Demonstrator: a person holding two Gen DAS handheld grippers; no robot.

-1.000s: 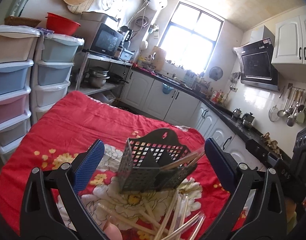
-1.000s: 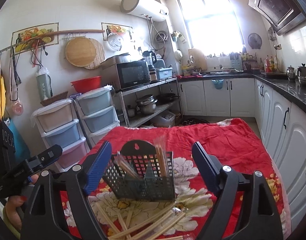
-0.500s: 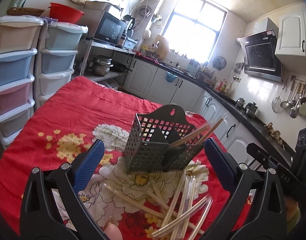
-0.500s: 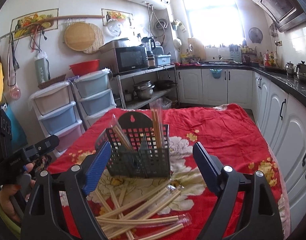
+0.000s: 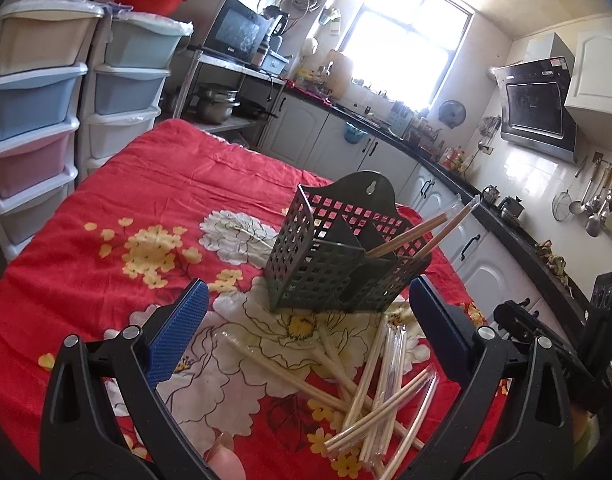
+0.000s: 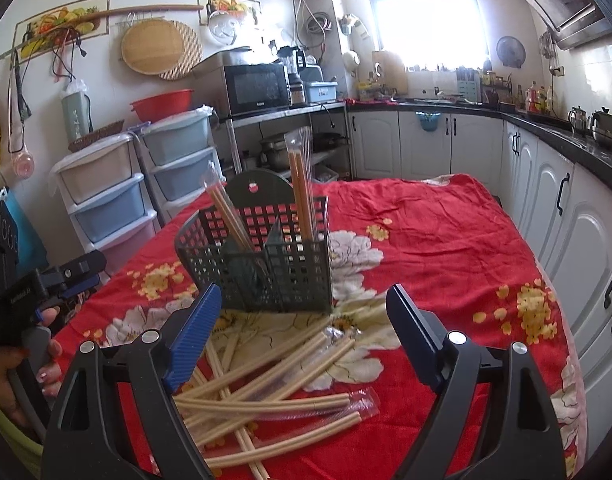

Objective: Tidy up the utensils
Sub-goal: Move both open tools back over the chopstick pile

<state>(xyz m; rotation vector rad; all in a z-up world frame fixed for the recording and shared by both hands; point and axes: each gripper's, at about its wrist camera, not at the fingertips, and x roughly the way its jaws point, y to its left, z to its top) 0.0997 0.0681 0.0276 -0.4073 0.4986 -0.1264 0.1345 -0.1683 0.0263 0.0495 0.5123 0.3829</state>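
A dark perforated utensil holder [image 5: 337,256] [image 6: 266,264] stands on the red flowered cloth. Two plastic-wrapped chopstick pairs [image 6: 302,192] [image 5: 417,228] stand in it, one leaning. Several more wrapped chopstick pairs [image 5: 369,392] [image 6: 274,392] lie loose on the cloth in front of the holder. My left gripper [image 5: 306,324] is open and empty, above the cloth just short of the pile. My right gripper [image 6: 302,328] is open and empty, over the pile's near side.
The red cloth [image 5: 146,184] [image 6: 445,240] covers the table. Stacked plastic drawers [image 5: 38,100] [image 6: 106,196] stand at the left. White cabinets [image 6: 565,208] run along the right and back. The other handheld gripper shows at the right edge of the left wrist view [image 5: 545,336].
Both grippers have pulled back and tipped down; the holder and chopstick pile now sit higher and fuller in both views. Both grippers stay open and empty.
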